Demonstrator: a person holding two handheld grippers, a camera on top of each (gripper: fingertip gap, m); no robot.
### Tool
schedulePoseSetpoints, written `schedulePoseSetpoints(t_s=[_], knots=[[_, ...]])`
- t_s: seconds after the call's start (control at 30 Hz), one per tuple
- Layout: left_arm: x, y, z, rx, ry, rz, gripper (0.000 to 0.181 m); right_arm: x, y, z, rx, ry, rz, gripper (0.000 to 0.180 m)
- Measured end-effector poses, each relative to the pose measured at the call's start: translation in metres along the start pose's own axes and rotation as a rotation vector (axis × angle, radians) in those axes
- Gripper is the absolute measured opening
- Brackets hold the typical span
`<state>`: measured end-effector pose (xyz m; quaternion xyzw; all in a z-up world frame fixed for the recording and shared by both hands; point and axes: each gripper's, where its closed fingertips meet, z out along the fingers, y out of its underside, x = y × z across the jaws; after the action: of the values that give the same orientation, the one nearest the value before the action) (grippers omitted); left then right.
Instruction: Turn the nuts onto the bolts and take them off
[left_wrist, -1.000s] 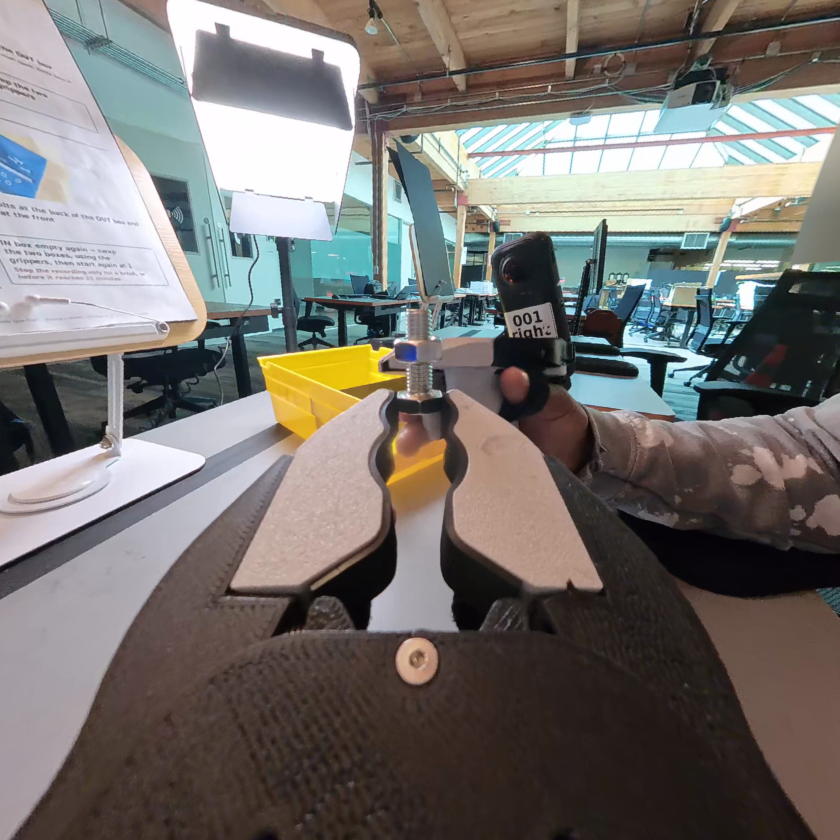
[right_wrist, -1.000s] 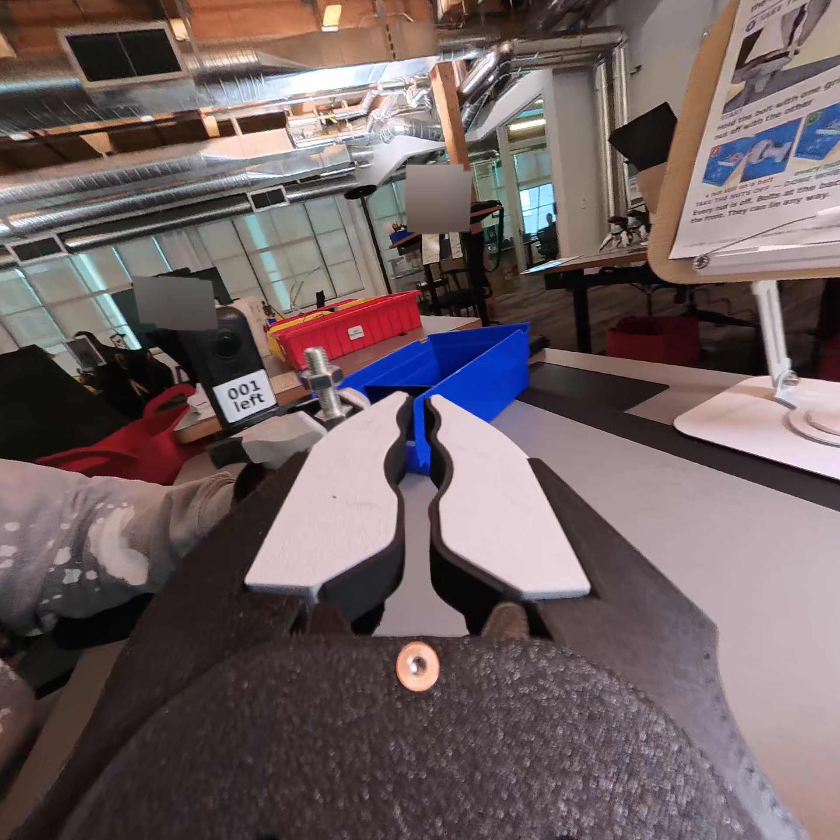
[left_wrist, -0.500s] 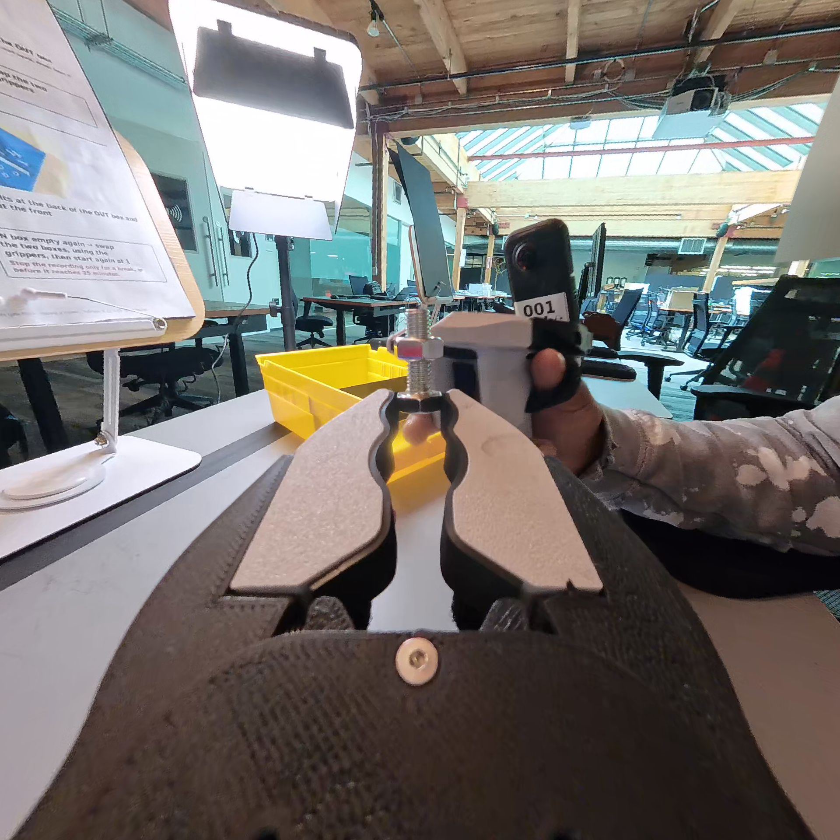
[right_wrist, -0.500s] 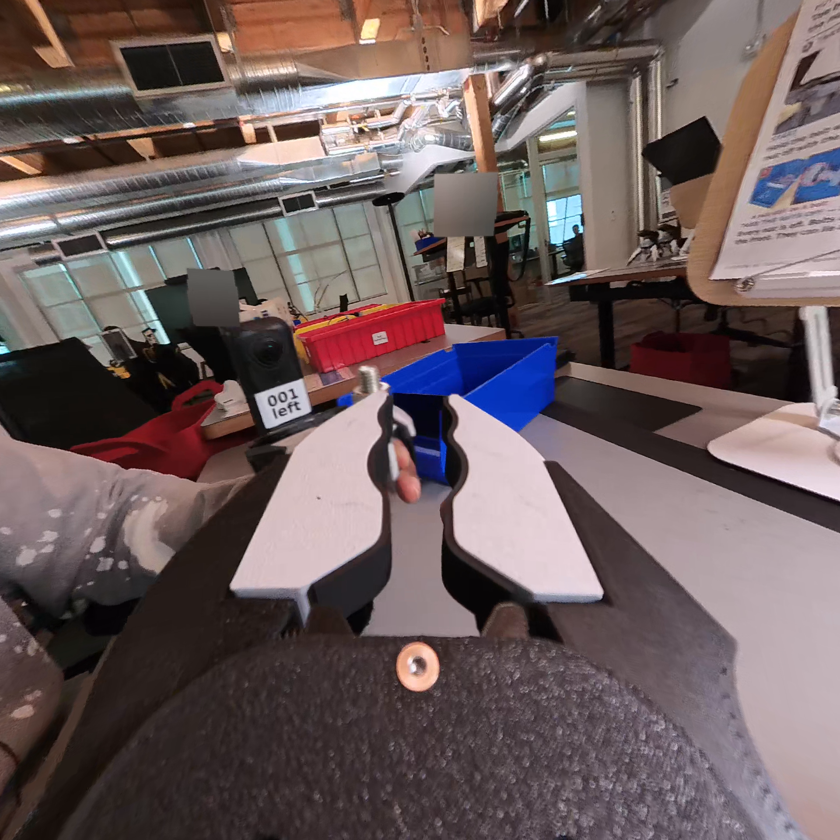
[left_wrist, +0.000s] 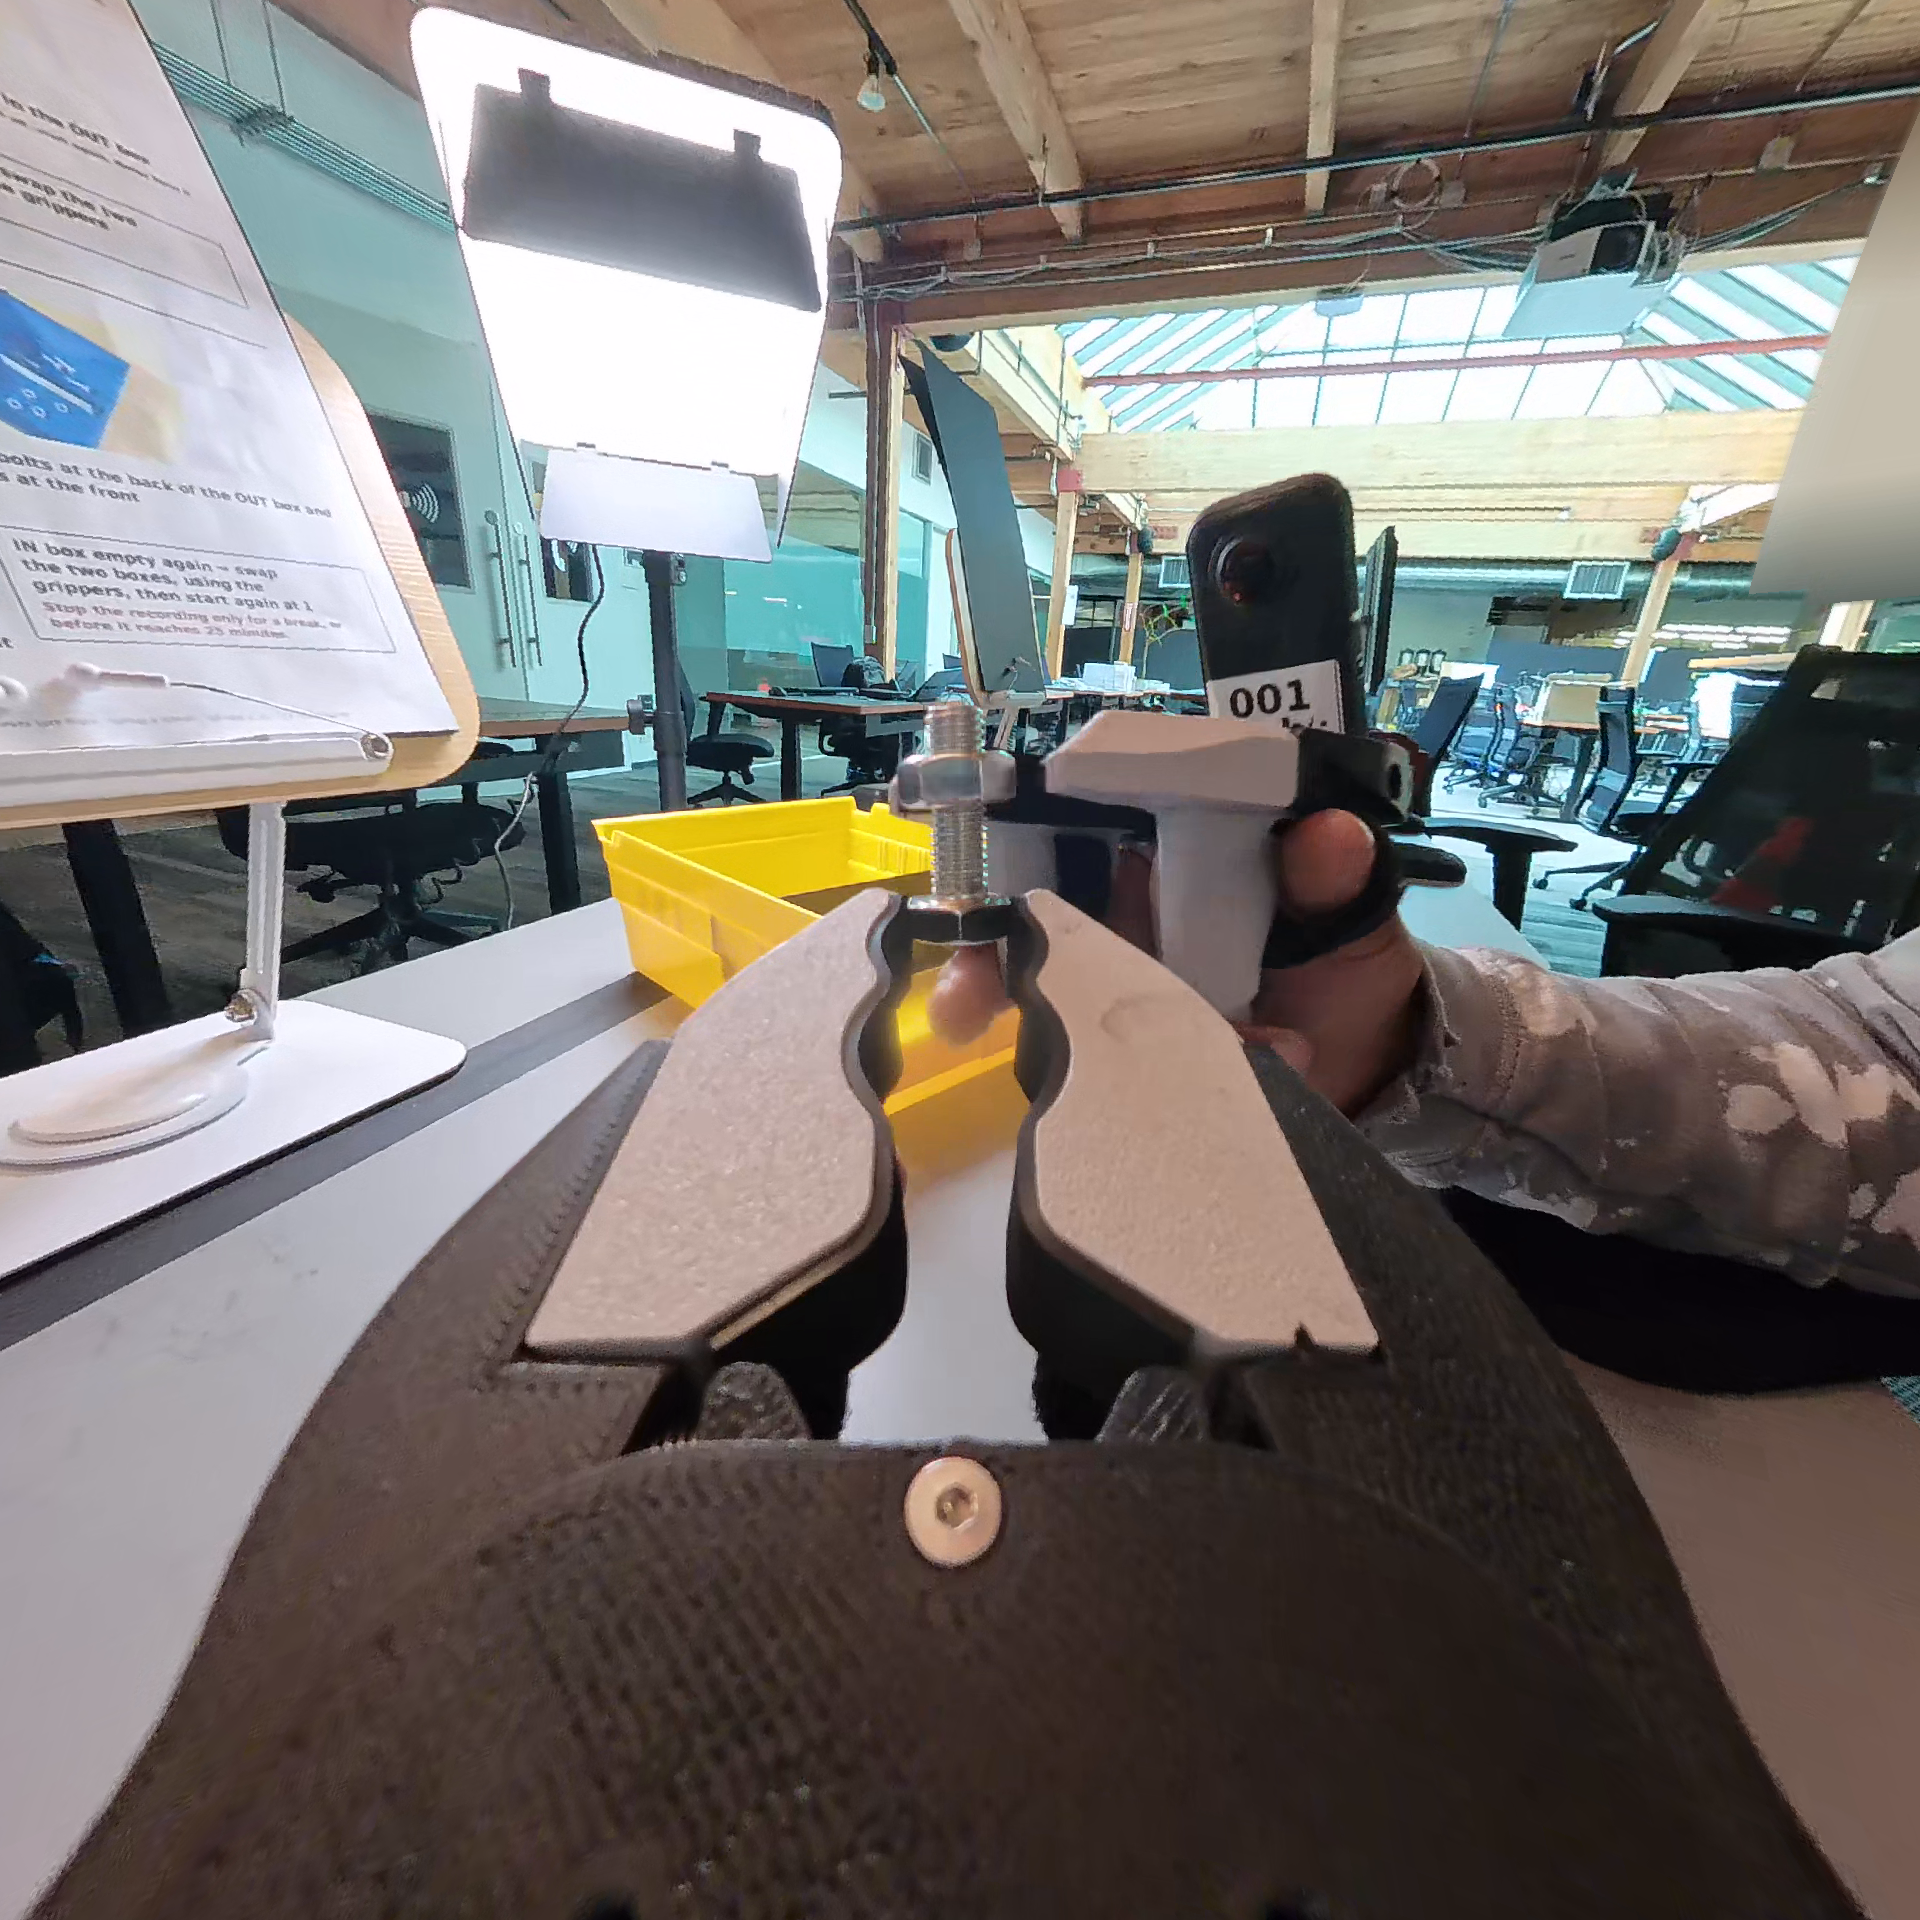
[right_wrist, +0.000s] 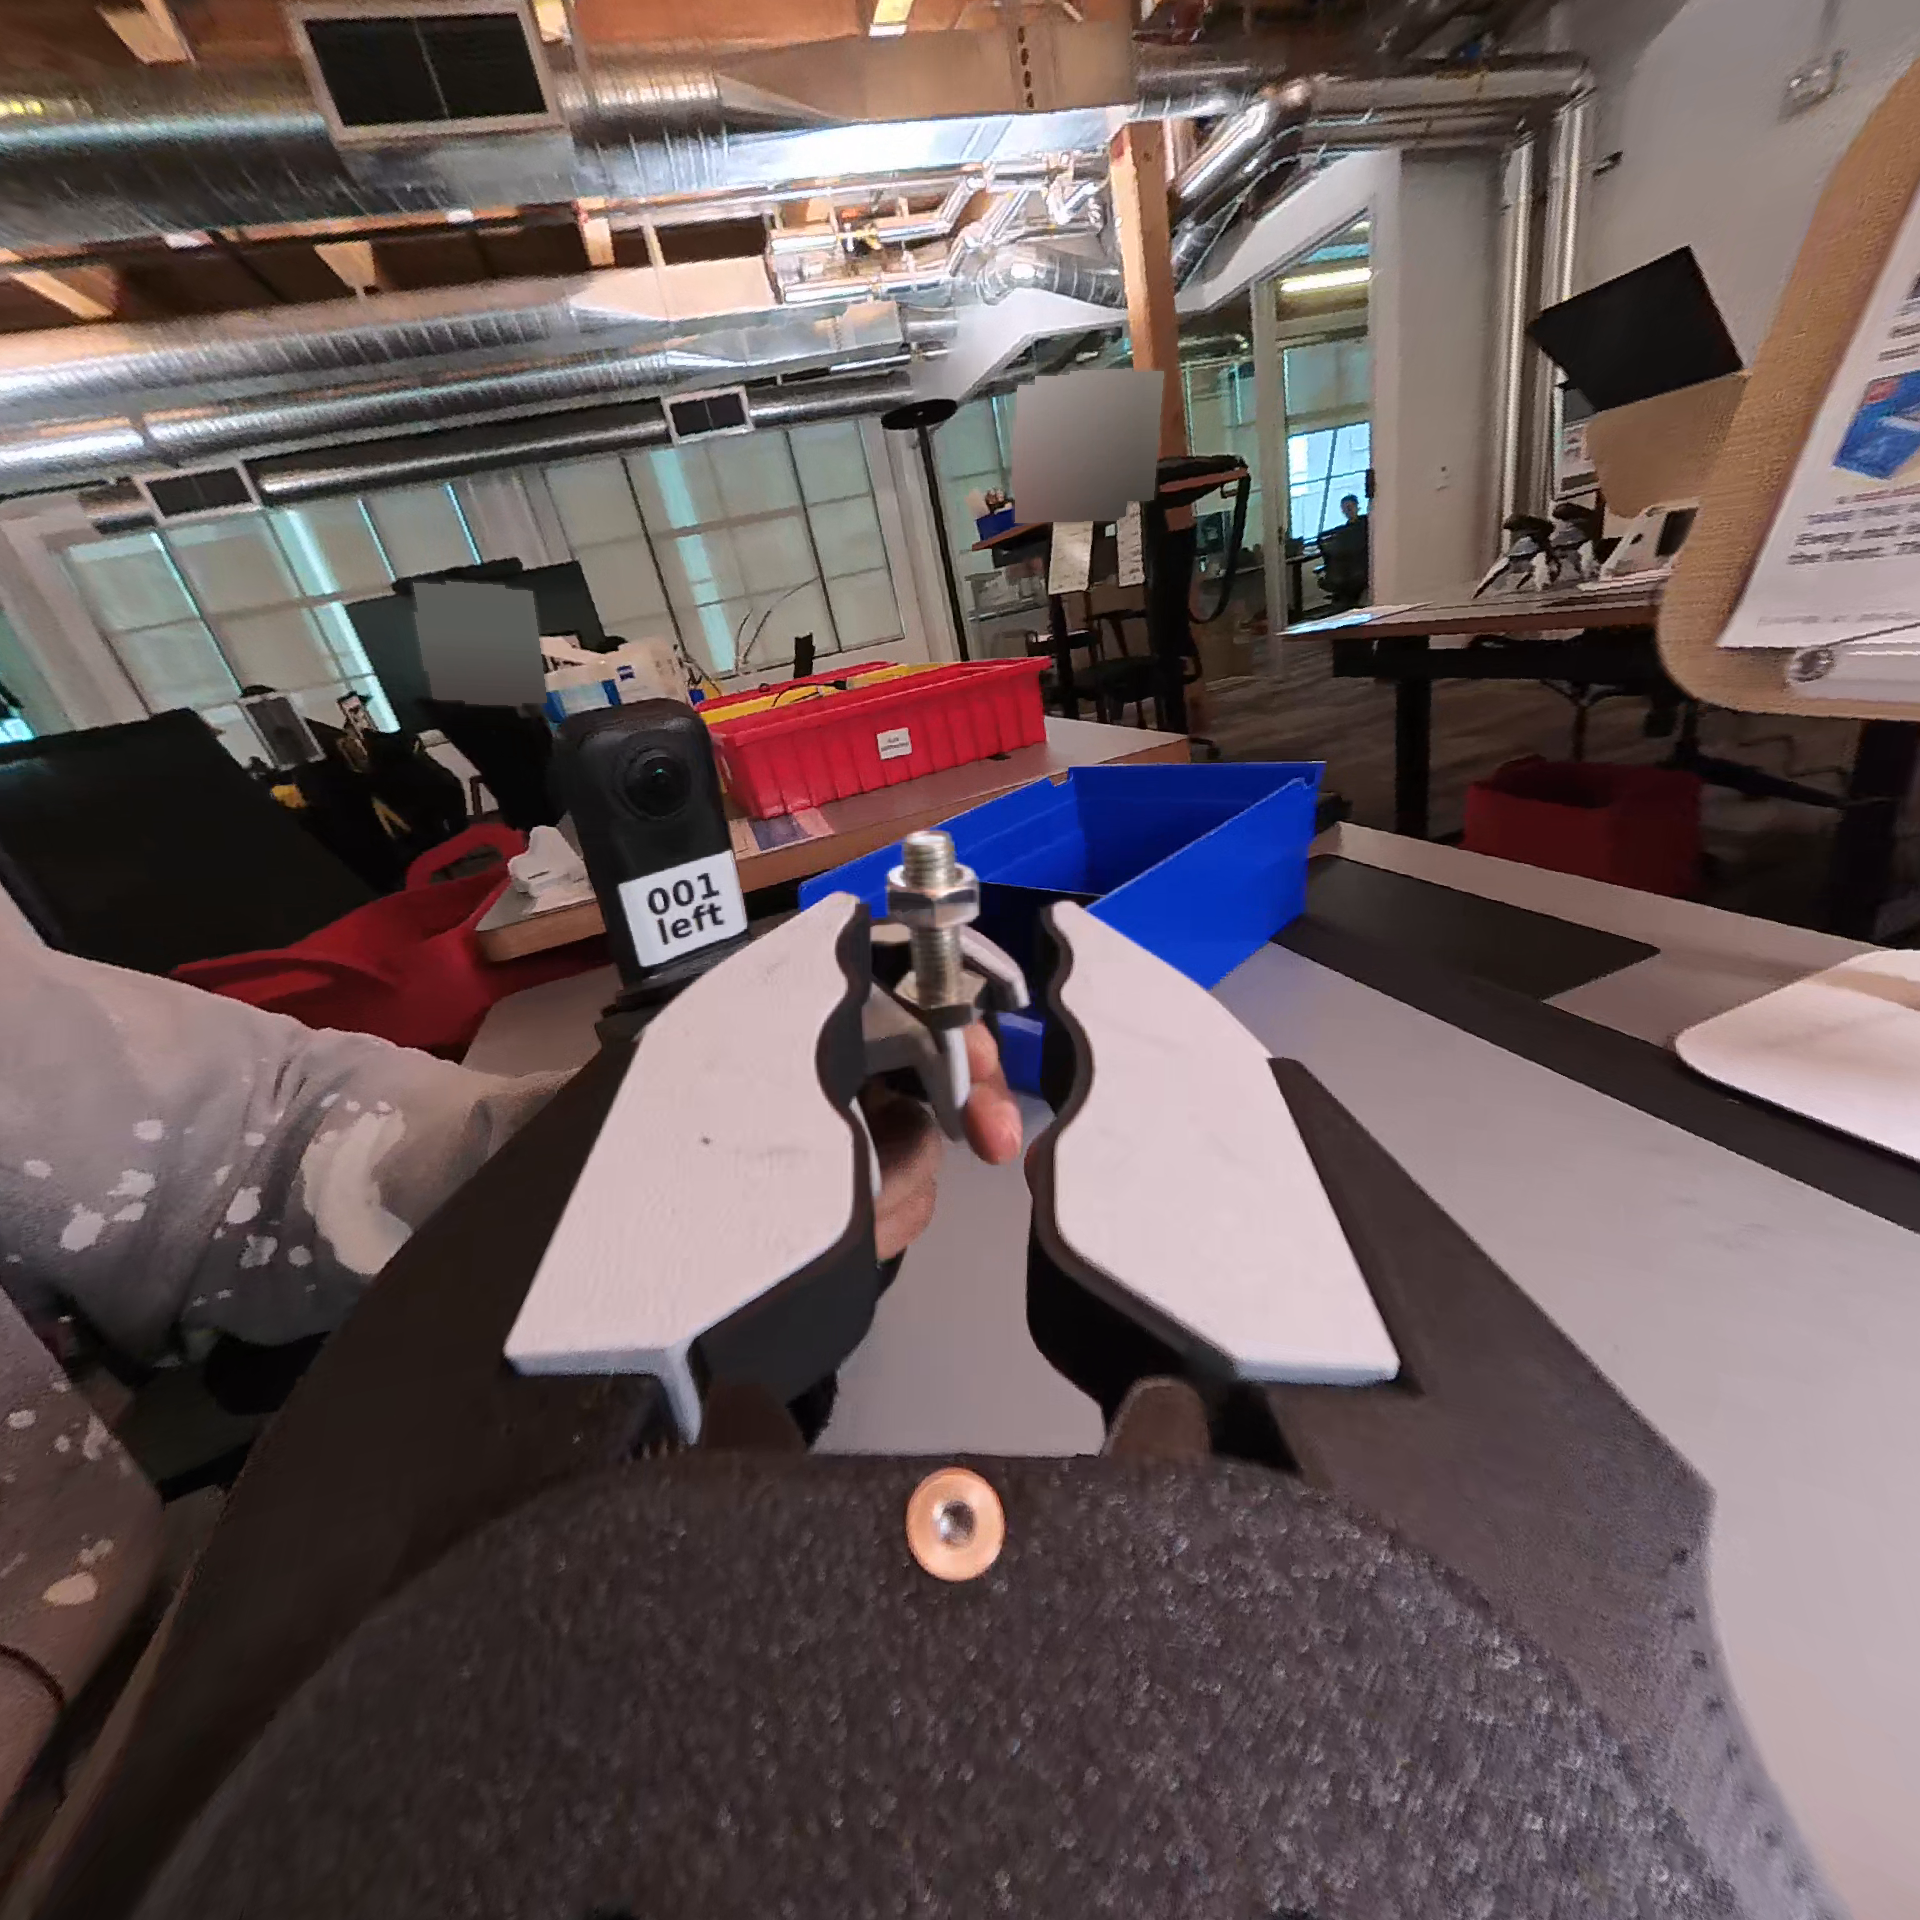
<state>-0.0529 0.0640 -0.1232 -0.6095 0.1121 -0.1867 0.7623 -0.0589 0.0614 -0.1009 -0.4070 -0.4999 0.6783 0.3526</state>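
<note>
Left gripper (left_wrist: 956, 920) clamped on bolt (left_wrist: 958, 831) head, upright. Right gripper (right_wrist: 956, 935) parted around nut (right_wrist: 932, 894), not pinching; off-centre closing risks tilting bolt.

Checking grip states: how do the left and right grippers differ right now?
The left gripper is shut on the head of the bolt; the right gripper is open, flanking the nut without touching. The left grips the bolt's low end; the right sits higher, at the nut. Both have grey fingers.

Bright daylight, a glaring light panel (left_wrist: 634, 301) blown out, wide-angle edges curved, distant background soft.
</note>
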Motion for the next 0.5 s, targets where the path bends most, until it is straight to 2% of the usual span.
schedulePoseSetpoints(t_s=[0.1, 0.17, 0.2, 0.37, 0.5], knots=[[0.004, 0.000, 0.002, -0.002, 0.004, 0.001, 0.019, 0.000, 0.000, 0.001, 0.007, 0.002, 0.011, 0.026], [0.002, -0.003, -0.001, 0.017, 0.010, -0.014, 0.019, 0.020, -0.003, -0.006, 0.036, 0.079, 0.045, 0.003], [0.000, -0.005, -0.001, 0.019, 0.000, -0.014, 0.019, 0.028, -0.005, -0.011, 0.051, 0.103, 0.045, 0.002], [0.000, 0.000, 0.000, 0.005, -0.005, -0.008, 0.019, 0.011, -0.004, -0.004, 0.031, 0.019, 0.050, 0.025], [0.004, 0.001, 0.002, 0.001, 0.006, -0.008, 0.018, 0.002, -0.001, 0.002, 0.017, -0.010, 0.048, 0.028]])
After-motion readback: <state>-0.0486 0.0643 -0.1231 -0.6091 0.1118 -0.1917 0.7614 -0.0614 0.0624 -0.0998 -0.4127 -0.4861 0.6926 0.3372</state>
